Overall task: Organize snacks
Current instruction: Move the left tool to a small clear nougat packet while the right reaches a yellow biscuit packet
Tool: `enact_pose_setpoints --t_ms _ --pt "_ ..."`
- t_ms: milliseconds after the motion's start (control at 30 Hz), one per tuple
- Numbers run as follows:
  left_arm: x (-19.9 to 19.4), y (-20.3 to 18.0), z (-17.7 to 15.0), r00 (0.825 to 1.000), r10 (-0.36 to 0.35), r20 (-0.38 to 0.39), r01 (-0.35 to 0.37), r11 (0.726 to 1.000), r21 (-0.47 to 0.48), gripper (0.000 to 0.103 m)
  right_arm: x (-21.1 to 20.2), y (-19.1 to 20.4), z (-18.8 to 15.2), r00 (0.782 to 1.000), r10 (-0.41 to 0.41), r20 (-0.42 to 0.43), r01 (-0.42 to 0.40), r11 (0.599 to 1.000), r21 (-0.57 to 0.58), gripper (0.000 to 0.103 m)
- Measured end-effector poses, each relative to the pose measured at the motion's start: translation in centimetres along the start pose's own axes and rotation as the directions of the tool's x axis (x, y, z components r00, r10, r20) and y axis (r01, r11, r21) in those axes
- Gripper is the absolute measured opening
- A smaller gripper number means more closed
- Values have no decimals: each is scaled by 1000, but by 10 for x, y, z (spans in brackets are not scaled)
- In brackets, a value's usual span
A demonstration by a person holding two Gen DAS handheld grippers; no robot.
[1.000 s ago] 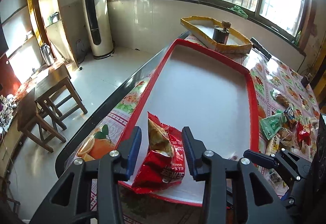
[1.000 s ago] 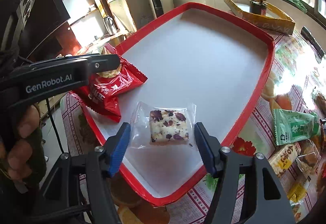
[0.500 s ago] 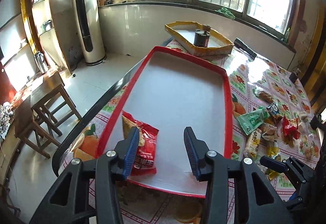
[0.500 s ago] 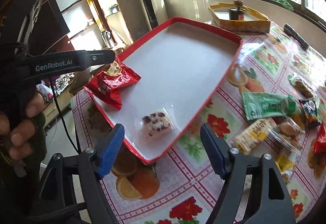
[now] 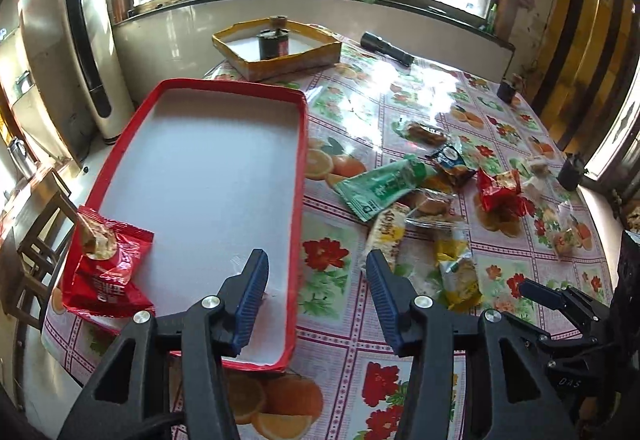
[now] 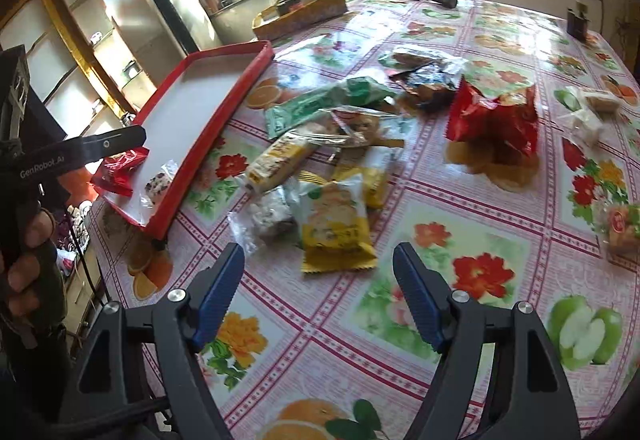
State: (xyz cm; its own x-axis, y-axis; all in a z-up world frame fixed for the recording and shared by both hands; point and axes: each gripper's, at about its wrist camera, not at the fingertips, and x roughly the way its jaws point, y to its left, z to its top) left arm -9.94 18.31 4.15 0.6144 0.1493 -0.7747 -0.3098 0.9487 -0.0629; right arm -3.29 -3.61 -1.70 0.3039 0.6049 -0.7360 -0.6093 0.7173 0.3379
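A red tray (image 5: 301, 143) (image 6: 224, 107) lies on the table's left side. In it lie a red snack bag (image 5: 108, 268) (image 6: 120, 169) and a clear-wrapped nut bar (image 6: 160, 183). My left gripper (image 5: 316, 280) is open and empty above the tray's near right rim. My right gripper (image 6: 318, 280) is open and empty above the tablecloth, just short of a yellow snack pack (image 6: 334, 224). A pile of loose snacks lies beyond: a green pack (image 5: 384, 187) (image 6: 320, 103), a red bag (image 5: 500, 191) (image 6: 492, 115), a yellow bar (image 6: 280, 159).
A yellow box (image 5: 280, 51) holding a dark can (image 5: 274, 41) stands at the back. A black flashlight (image 5: 386, 48) lies behind the snacks. Small dark jars (image 5: 508, 89) stand near the right edge. The table edge runs left of the tray, with stools (image 5: 36, 240) below.
Both grippers have pulled back from the tray and swung right toward the snack pile. The red bag and nut bar stay in the tray.
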Motion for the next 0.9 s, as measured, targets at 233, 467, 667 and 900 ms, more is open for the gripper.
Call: enact_pose_setpoints --t_ms 233,467,667,900 --pt "6 -27 -9 999 -23 -27 25 998 50 60 -16 -18 -5 999 -38 27 37 999 35 77" --pt "16 -49 -20 997 -52 -62 60 988 143 61 -20 -20 -9 998 -44 37 43 998 36 77" --pt "25 -61 -27 990 -92 -103 113 970 214 62 -17 -21 -12 999 -44 26 43 998 41 77" --pt "39 -70 -28 984 -115 -137 146 957 251 62 -17 -24 -12 999 -51 21 50 998 46 77"
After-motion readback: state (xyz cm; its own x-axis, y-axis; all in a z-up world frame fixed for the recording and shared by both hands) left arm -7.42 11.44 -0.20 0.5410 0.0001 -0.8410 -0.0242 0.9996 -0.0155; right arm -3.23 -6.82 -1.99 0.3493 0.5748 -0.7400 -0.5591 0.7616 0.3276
